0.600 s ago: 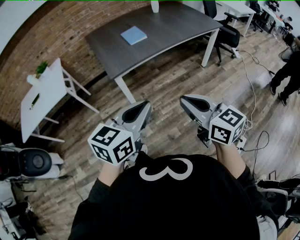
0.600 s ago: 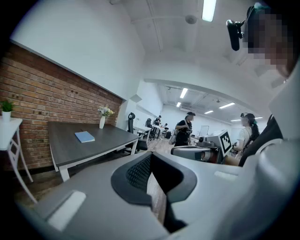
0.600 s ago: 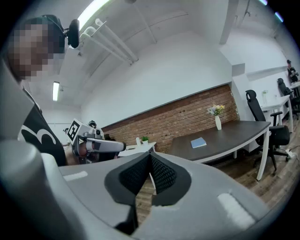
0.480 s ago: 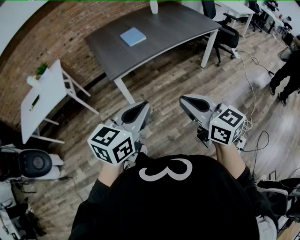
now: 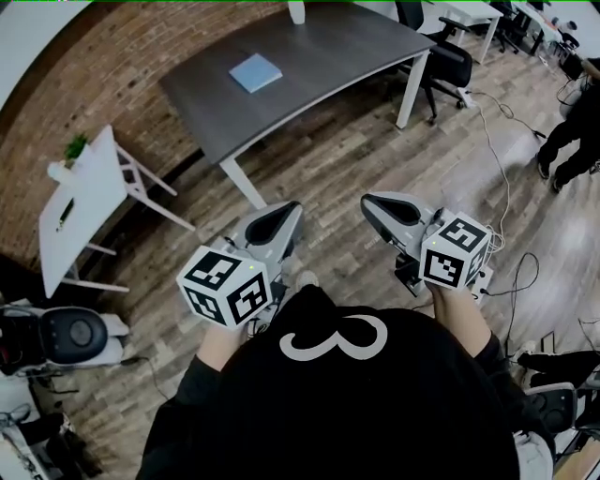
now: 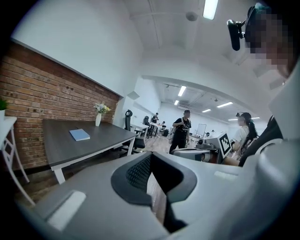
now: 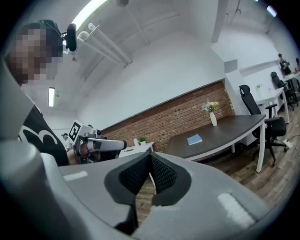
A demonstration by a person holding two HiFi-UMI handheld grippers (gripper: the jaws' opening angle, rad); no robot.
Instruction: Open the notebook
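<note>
Left gripper, seen also in its own view: jaws closed tip to tip, nothing between the pads, only wood floor visible through the slit below the tips. Held in the air, touching nothing.

Right gripper, seen also in its own view: jaws likewise together at the tips, nothing gripped, floor showing through the gap beneath. Touching nothing.

Both held side by side in front of the person's chest, pointing roughly level toward the counter.

Notebook: light blue, closed, lying flat on the dark counter, well apart from both grippers. Also seen in the left gripper view and the right gripper view.

Writing: large white "3" on the person's black top. Black-and-white square markers on each marker cube, left and right; no readable text on them.

Counts:
- grippers: 2
- marker cubes: 2, one per gripper
- notebooks: 1
- dark counters: 1
- white vases with flowers: 1, at the far edge of the counter beyond the notebook
- small white side tables: 1, by the brick wall, with a small green plant on it
</note>
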